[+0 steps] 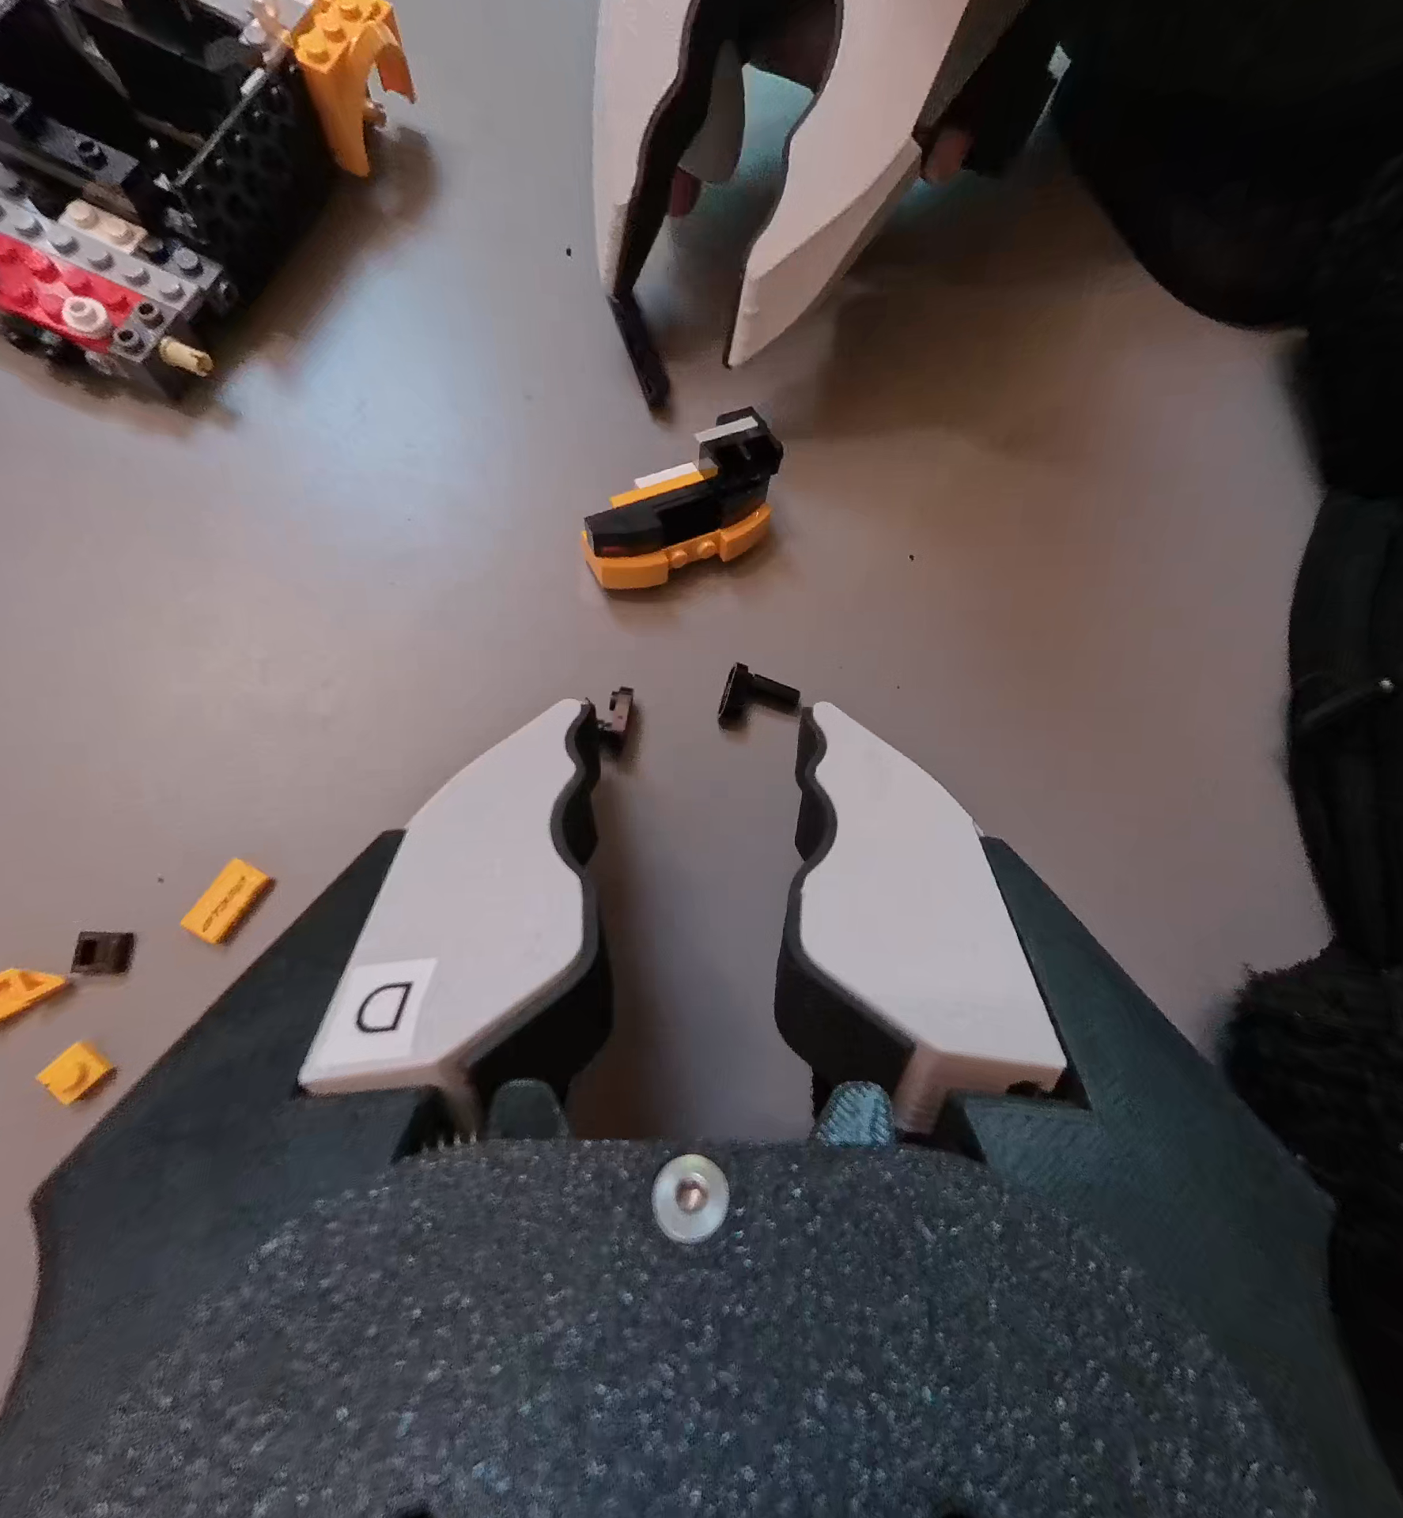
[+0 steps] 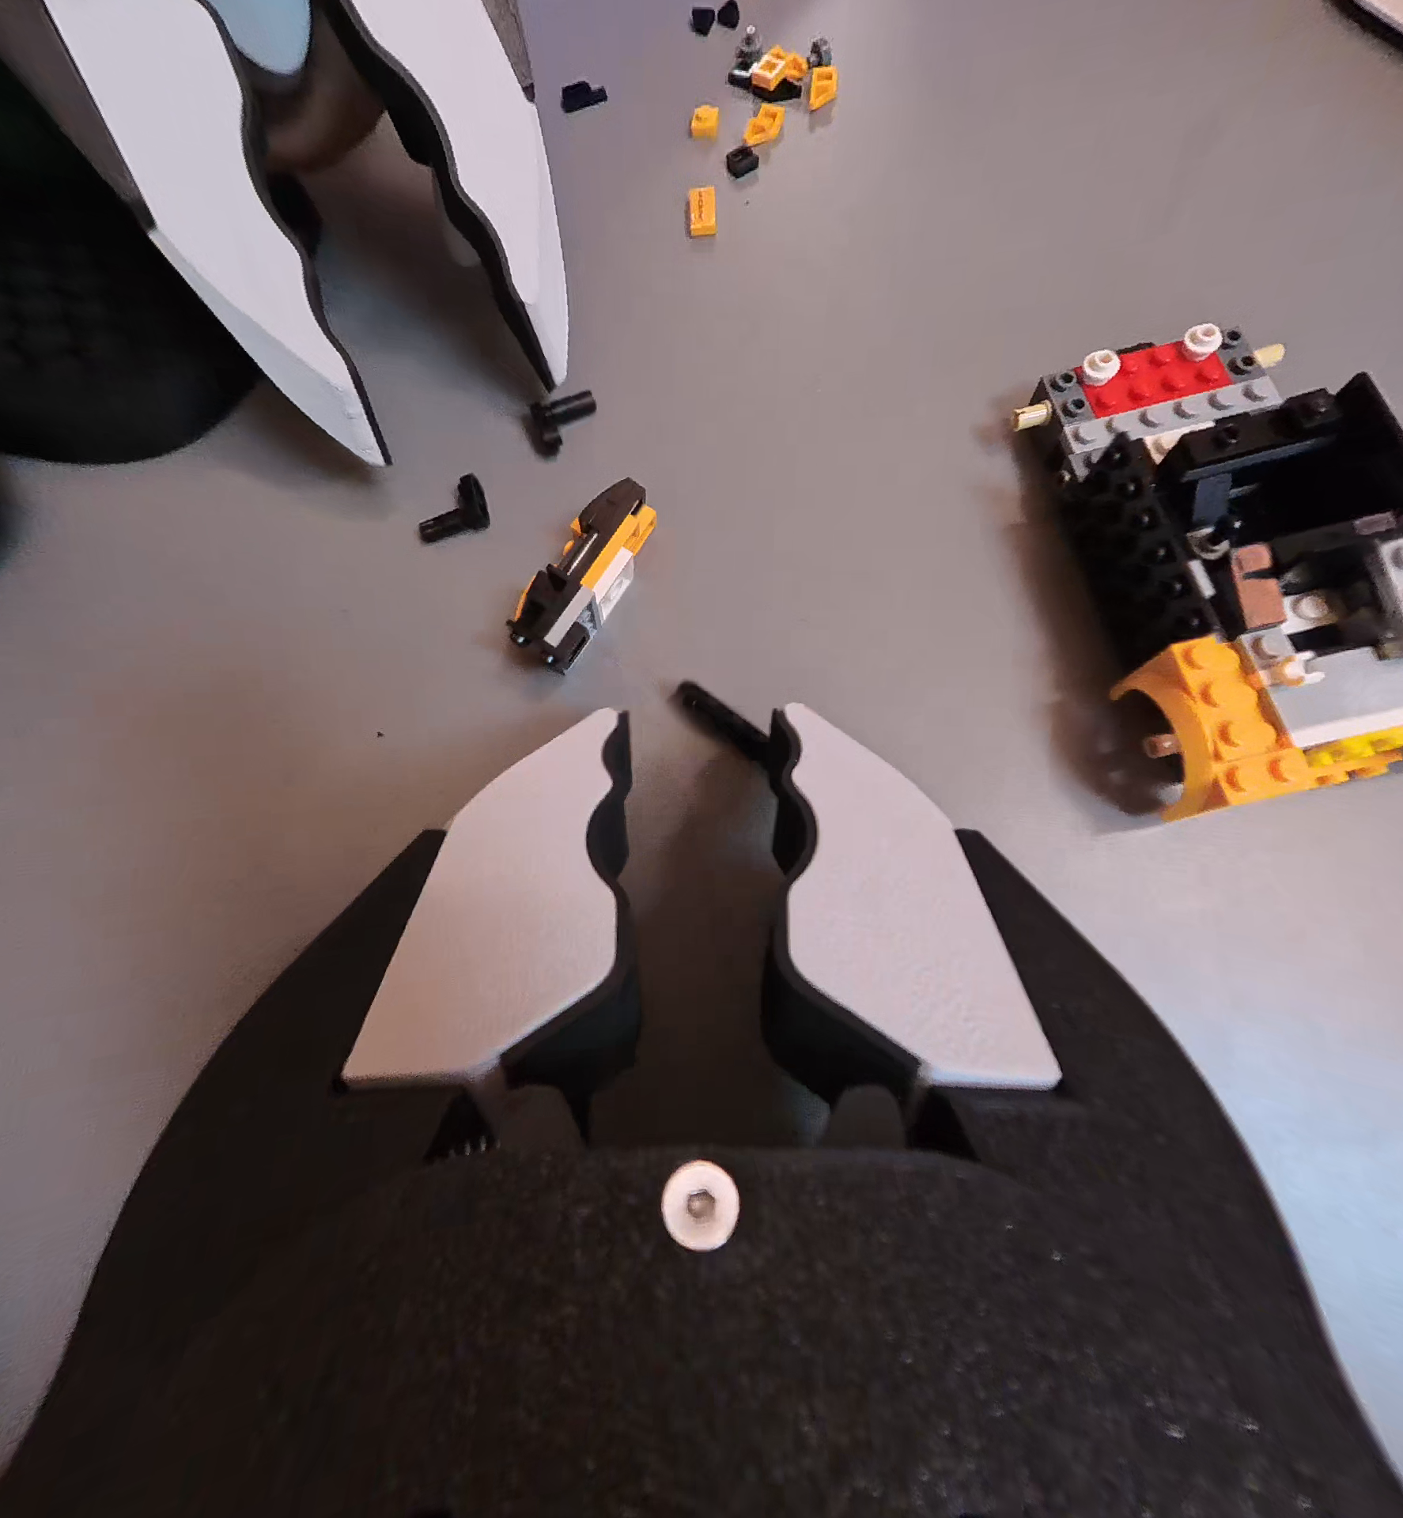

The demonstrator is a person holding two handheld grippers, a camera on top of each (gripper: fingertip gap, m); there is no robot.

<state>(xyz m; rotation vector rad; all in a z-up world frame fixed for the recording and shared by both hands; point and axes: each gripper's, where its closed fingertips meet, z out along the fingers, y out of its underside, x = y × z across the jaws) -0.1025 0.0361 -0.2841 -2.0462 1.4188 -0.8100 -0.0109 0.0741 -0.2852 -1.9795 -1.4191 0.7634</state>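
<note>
Your left gripper (image 1: 702,715): fingers wide, bare; black T-shaped pin (image 1: 756,694) at right fingertip, shaft toward it; right gripper (image 2: 702,723) parted

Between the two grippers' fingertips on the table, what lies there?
A small orange-and-black brick assembly lies between the left gripper and the right gripper, plainest in the left wrist view.

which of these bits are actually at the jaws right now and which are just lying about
At the jaws:
- left gripper, open: small black clip and black flanged pin at its tips
- right gripper, open: black pin against one fingertip
- orange-and-black sub-build between them

Lying about:
- large brick vehicle
- loose orange and black pieces
</note>
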